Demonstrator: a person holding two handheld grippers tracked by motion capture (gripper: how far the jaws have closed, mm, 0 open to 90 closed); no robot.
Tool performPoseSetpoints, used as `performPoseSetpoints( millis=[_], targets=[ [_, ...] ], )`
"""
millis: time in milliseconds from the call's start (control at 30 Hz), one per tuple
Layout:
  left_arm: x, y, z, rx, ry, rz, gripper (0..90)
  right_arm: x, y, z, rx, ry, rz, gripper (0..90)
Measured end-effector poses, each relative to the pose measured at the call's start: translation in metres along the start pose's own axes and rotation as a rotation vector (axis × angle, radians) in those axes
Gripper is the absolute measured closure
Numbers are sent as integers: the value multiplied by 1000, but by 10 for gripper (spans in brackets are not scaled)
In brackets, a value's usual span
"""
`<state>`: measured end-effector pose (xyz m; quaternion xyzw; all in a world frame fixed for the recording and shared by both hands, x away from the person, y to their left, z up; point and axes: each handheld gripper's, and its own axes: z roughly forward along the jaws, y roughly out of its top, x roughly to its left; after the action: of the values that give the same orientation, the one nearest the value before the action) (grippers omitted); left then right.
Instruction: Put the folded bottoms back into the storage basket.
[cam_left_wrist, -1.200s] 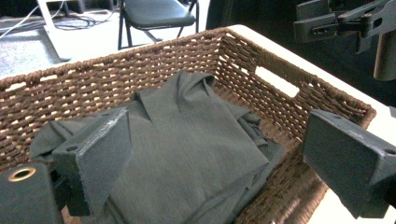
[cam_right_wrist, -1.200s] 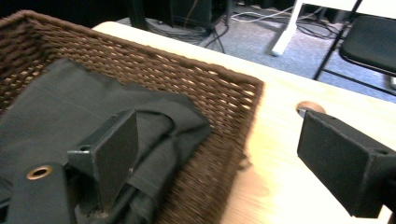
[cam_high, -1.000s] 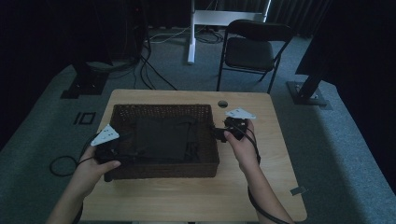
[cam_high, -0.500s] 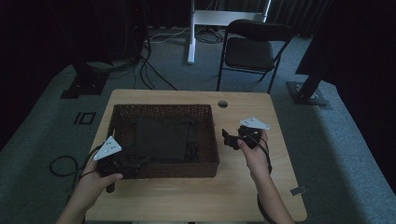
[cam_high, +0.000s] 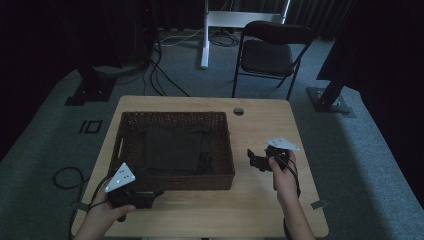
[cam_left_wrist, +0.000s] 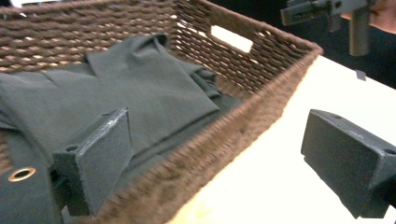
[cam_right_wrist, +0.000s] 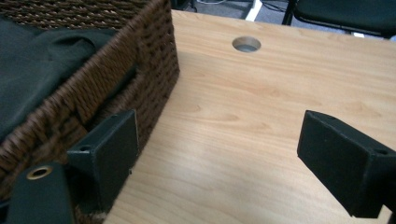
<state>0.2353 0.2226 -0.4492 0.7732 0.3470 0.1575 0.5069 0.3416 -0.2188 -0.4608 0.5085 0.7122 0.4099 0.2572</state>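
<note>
Left gripper view: released fingers (cam_left_wrist: 100, 161) straddle the basket (cam_left_wrist: 261, 100) rim, dark cloth (cam_left_wrist: 140, 93) inside.

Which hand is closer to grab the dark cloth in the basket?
Probably the left gripper. Its open jaws straddle the wicker basket's near rim, right over the dark cloth. The right gripper, also open, is outside the basket's end wall, above bare table.
</note>
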Motion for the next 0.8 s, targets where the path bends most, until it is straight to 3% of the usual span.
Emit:
performPoseSetpoints(
  millis=[100, 200, 500, 633, 800],
  targets=[
    [-7, -8, 1, 16, -18, 18, 93, -5, -7, -2, 8, -2, 12, 124],
    [-11, -15, 3, 23, -34, 10, 93, -10, -14, -4, 15, -7, 14, 124],
    [-16, -43, 16, 83, -42, 13, 93, -25, -42, -6, 35, -18, 38, 124],
    [-18, -54, 23, 120, -32, 37, 93, -30, -54, -6, 53, -10, 30, 124],
    [-16, -63, 27, 140, -22, 31, 93, -35, -67, -4, 68, -25, 57, 124]
  ],
)
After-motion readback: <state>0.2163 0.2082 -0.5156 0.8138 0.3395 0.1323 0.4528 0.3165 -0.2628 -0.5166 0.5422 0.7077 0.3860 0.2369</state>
